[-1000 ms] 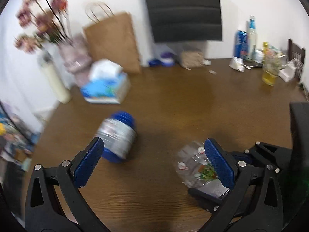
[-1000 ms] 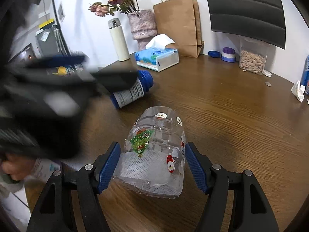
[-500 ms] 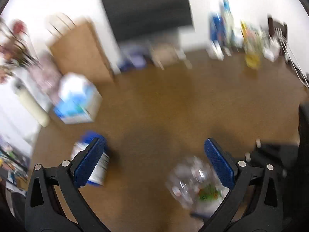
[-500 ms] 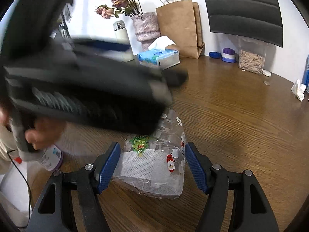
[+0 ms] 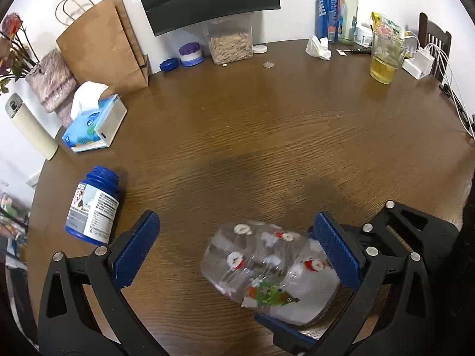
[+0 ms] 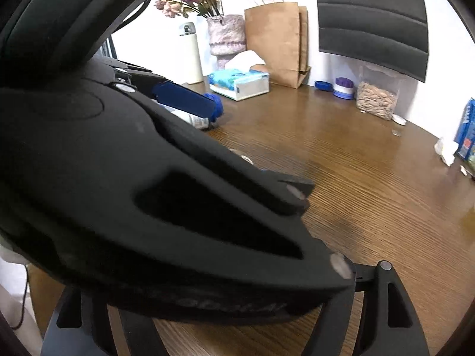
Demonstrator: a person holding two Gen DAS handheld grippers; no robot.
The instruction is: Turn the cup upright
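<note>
A clear plastic cup point(image 5: 267, 270) with Christmas prints lies on its side on the brown table point(image 5: 267, 136), with white paper inside. My left gripper point(image 5: 237, 252) is open above it, its right pad point(image 5: 335, 249) over the cup's open end. The right gripper's blue fingers point(image 5: 285, 330) flank the cup near its mouth, seen in the left wrist view. In the right wrist view the left gripper's black body point(image 6: 148, 192) blocks the cup and the right fingertips, so I cannot see whether they touch the cup.
A blue pill bottle point(image 5: 92, 207) lies on its side at the left. A tissue box point(image 5: 95, 124), paper bag point(image 5: 104, 44), thermos point(image 5: 29, 127) and vase stand at the back left. A jar of seeds point(image 5: 230, 44), bottles and a glass of yellow drink point(image 5: 384, 59) stand at the back.
My left gripper has swung right and forward over the cup, now covering most of the right wrist view. The cup stays on its side between the right fingers.
</note>
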